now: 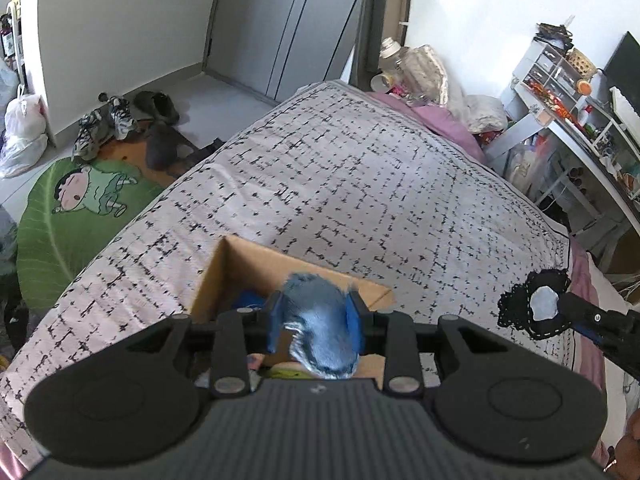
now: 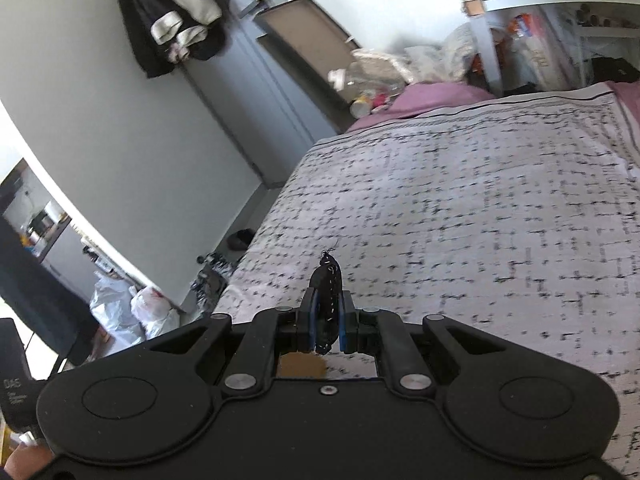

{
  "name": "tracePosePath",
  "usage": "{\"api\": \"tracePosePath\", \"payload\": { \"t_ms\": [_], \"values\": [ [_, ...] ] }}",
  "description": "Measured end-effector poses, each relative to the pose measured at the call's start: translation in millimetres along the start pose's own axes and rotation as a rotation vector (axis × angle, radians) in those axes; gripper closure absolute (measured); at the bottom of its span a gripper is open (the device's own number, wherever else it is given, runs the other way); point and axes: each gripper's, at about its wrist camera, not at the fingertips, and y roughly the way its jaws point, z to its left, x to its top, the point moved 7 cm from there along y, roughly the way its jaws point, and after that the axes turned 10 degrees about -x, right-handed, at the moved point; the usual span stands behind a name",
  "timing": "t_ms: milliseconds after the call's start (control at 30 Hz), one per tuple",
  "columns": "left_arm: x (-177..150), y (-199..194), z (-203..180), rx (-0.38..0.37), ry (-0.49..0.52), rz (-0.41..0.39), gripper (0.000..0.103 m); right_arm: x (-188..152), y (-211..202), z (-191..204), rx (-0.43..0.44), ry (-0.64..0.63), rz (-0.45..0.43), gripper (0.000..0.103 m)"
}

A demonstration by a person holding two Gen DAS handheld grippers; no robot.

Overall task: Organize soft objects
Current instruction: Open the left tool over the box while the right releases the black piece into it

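My left gripper is shut on a fluffy blue soft toy and holds it over an open cardboard box on the bed. Something blue and other items lie inside the box. My right gripper is shut on a flat black fabric piece with white stitching, held edge-on above the bed. In the left wrist view the same black piece, with a pale patch in its middle, shows at the right with the right gripper's fingers on it.
The bed has a white cover with a black dash pattern. Clutter and pillows lie at its far end. A desk with shelves stands to the right. Shoes and a green cartoon rug are on the floor at the left.
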Motion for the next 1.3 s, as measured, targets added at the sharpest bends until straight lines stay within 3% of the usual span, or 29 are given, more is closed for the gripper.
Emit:
{"api": "tracePosePath", "payload": {
  "t_ms": [433, 533, 567, 633, 767, 900, 1033, 1167, 1300],
  "values": [
    [7.1, -8.6, 29.0, -0.003, -0.068, -0.007, 0.063, -22.5, 17.7, 68.2, 0.094, -0.065, 0.051, 0.092],
    [8.4, -10.4, 31.6, -0.002, -0.066, -0.003, 0.061, -24.6, 19.6, 78.2, 0.134, -0.057, 0.059, 0.08],
    [8.8, -11.1, 32.2, -0.002, -0.065, 0.0, 0.061, -25.8, 20.7, 79.4, 0.133, -0.055, 0.074, 0.06],
    [9.4, -12.6, 32.2, 0.002, -0.059, 0.005, 0.06, -26.8, 19.6, 78.5, 0.117, -0.053, 0.063, 0.048],
    [10.3, -16.5, 30.2, 0.017, -0.043, 0.0, 0.05, -25.3, 12.9, 72.5, 0.1, -0.043, 0.055, 0.048],
    [8.4, -21.5, 24.4, 0.023, -0.035, 0.004, 0.047, -26.6, 4.7, 66.5, 0.089, -0.038, 0.059, 0.048],
    [4.7, -30.2, 16.6, 0.029, -0.02, -0.002, 0.032, -29.0, -5.5, 60.6, 0.07, -0.045, 0.067, 0.048],
    [-0.5, -39.2, 5.7, 0.026, -0.001, -0.001, 0.027, -30.4, -21.9, 53.2, 0.058, -0.051, 0.068, 0.043],
    [-6.2, -49.4, -9.9, 0.024, 0.031, 0.007, 0.025, -28.1, -39.6, 46.9, 0.051, -0.066, 0.058, 0.031]
  ]
}}
